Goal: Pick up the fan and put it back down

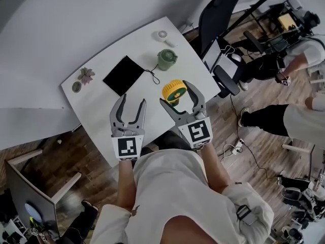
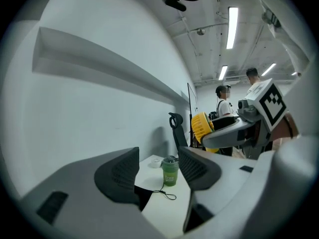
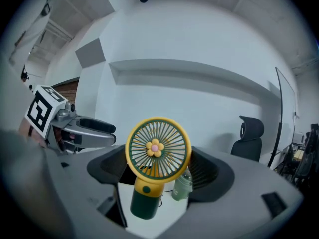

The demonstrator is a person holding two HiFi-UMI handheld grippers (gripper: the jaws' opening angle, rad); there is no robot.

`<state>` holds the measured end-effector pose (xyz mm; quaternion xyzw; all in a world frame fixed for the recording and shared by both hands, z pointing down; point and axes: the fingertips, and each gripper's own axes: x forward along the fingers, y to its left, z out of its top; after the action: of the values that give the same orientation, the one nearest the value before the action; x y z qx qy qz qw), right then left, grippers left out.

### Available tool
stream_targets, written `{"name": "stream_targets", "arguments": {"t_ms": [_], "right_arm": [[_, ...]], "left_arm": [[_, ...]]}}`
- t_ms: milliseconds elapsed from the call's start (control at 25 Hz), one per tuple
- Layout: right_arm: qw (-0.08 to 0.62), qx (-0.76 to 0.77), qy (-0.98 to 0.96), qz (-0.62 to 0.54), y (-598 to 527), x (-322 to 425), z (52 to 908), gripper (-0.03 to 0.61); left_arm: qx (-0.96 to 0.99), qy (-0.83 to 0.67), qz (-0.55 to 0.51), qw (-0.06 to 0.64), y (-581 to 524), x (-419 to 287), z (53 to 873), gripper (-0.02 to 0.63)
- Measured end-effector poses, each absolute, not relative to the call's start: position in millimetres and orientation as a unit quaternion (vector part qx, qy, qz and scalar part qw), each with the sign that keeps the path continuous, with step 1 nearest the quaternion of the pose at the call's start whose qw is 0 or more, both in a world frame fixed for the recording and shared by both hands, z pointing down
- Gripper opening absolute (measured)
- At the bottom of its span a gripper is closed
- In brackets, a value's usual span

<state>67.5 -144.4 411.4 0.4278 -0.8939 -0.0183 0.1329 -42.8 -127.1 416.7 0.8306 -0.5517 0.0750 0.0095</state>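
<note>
Right hand-held gripper (image 1: pixel 175 92), jaws partway closed on the yellow fan (image 3: pixel 157 151), holds it upright and clear of the white worktop (image 1: pixel 101 105), over its near edge. Left hand-held gripper (image 1: pixel 133 99) alongside, jaws apart and empty. A green cup (image 1: pixel 166 59) and a black pad (image 1: pixel 124 75) rest on the worktop beyond.

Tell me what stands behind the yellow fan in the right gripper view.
A green cup shows behind the fan, on the white table. The fan covers part of the cup.
</note>
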Motion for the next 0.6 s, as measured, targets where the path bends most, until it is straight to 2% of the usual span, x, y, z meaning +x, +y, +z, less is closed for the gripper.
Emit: {"name": "stream_targets", "arguments": {"t_ms": [240,600], "right_arm": [[0.088,0.443,-0.891,-0.047,-140.9,68.4,368.1,0.390],[0.123,0.436,-0.891,-0.035,-141.3,68.1,387.0,0.390]], "left_arm": [[0.830,-0.557,0.029,0.006,-125.2,-42.7,381.8,0.244],[0.834,-0.550,0.046,0.009,-126.5,-40.4,394.8,0.244]]}}
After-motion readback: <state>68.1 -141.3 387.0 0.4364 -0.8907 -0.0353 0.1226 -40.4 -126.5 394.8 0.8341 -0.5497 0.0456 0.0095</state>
